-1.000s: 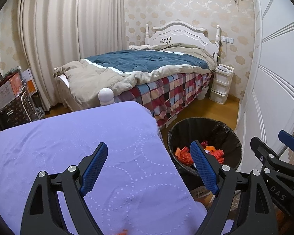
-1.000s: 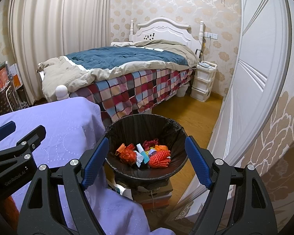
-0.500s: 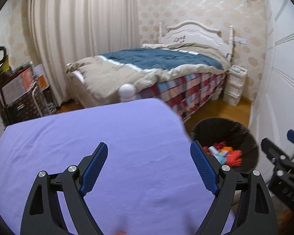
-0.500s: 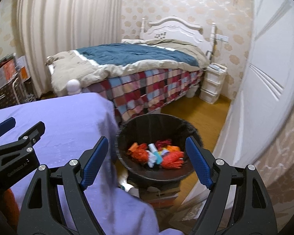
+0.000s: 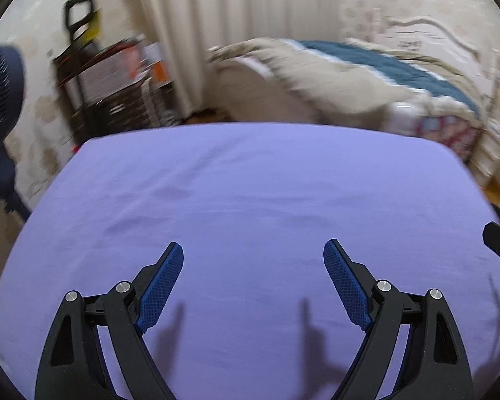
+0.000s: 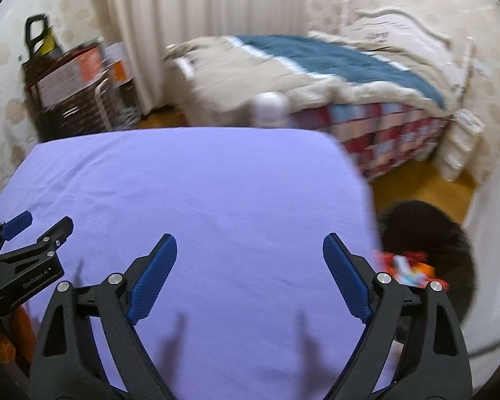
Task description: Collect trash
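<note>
Both views have swung off the bin onto the purple-covered bench (image 5: 250,200). Left claw (image 5: 253,276) spread, empty. Right claw (image 6: 250,266) still widening, nothing between. Trash bin (image 6: 450,233) now right, holding collected scraps; bench looks cleared.

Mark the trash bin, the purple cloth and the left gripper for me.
trash bin (image 6: 450,230): right wrist view, on its black far wall.
purple cloth (image 5: 250,193): left wrist view, on a bare middle patch.
left gripper (image 5: 253,263): left wrist view, midway between its open blue fingers.
</note>
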Demonstrator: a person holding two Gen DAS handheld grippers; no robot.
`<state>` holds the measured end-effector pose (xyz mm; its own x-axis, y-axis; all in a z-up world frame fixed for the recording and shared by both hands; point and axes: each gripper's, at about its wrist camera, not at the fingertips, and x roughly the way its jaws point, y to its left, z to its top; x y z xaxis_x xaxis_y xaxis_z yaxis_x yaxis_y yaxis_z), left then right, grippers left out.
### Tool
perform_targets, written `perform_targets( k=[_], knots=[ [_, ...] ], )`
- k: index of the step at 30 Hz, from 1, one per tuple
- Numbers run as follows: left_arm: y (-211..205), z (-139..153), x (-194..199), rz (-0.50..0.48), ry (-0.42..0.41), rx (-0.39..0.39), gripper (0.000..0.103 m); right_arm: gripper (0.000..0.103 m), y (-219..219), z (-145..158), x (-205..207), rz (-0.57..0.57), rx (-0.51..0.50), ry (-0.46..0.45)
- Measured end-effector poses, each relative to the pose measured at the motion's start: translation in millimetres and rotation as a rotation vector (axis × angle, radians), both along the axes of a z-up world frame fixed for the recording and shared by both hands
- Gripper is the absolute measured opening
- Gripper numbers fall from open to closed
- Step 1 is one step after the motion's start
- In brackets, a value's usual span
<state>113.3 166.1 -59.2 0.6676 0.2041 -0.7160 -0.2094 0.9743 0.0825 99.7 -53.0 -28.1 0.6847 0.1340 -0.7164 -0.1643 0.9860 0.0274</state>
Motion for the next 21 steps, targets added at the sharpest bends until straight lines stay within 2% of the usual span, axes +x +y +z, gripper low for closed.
perform_targets(
  k=[5,9,13,14,17,21],
  knots=[
    [66,-9,6,0.123,0.043,-0.017,0.083,0.087,83,-18,41,0.086,0.006,0.074],
    [96,-13,7,0.162,0.064,0.002,0.083,0.088,142,-31,65,0.129,-0.018,0.104],
    [114,-20,10,0.161,0.104,-0.014,0.084,0.089,195,-46,92,0.118,-0.033,0.157],
    [115,-21,12,0.158,0.113,-0.023,0.084,0.094,205,-48,97,0.112,-0.043,0.169],
    [122,-23,14,0.147,0.121,-0.04,0.086,0.096,235,-48,107,0.085,-0.07,0.152],
    [128,-25,20,0.112,0.12,-0.021,0.09,0.098,264,-50,121,0.026,-0.101,0.143]
  ],
)
